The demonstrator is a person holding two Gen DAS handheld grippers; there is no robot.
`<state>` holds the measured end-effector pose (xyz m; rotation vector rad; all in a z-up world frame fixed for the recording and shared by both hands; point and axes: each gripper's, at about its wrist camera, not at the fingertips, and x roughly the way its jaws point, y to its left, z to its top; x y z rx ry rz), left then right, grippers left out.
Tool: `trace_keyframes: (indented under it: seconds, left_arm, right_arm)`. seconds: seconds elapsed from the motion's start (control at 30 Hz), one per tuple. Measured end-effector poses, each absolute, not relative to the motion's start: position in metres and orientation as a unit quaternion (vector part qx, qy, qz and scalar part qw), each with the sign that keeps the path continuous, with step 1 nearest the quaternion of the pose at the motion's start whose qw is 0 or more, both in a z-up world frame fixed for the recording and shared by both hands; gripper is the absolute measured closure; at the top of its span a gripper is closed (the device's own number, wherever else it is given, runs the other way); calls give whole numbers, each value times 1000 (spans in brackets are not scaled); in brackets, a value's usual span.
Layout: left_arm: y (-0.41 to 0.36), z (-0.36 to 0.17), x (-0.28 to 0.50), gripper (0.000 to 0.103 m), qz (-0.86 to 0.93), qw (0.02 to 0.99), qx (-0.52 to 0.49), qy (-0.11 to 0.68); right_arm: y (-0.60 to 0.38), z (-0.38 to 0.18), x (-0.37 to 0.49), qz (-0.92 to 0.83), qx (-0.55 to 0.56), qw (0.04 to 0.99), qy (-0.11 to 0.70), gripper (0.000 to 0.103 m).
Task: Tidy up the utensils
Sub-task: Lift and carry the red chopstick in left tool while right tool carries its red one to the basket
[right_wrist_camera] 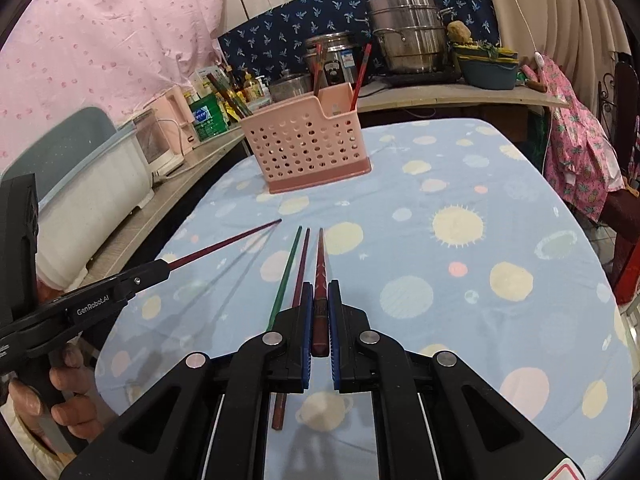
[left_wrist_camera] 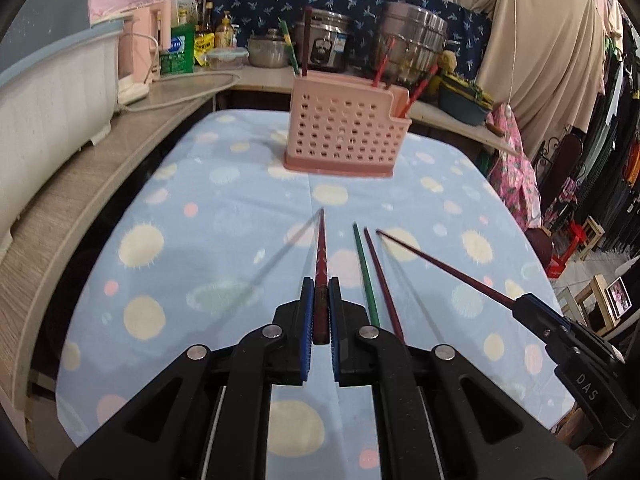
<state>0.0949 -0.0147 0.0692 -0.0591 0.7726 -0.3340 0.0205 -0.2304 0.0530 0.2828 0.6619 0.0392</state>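
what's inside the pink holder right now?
The pink holder has chopsticks standing in it: a few red/dark ones on one side, and dark ones plus a green one on the other. Its perforated walls hide their lower ends.

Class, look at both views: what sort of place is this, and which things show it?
Probably a home kitchen corner: steel pots and sauce bottles on the counter, a pink utensil holder on a cloth-covered table, clothes hanging nearby.

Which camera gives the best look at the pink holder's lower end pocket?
The right wrist view: the pink holder turns its lower pocket toward that camera, showing a red chopstick standing inside. The left wrist view shows the holder mostly broadside, with the pocket at its far right edge.
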Motion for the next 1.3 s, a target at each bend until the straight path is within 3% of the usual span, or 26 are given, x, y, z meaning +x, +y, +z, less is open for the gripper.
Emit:
trace_keyframes:
  seconds: [0.7, 1.3]
  left_arm:
    - [-30, 177, 170, 96, -176, 938, -47, 294]
    - [-49, 276, 269, 96, -151, 968, -88, 182]
  right_arm:
    - [-268, 165, 93, 33, 171, 960, 219, 96]
    - [-291, 258, 213, 51, 213, 971, 98, 96]
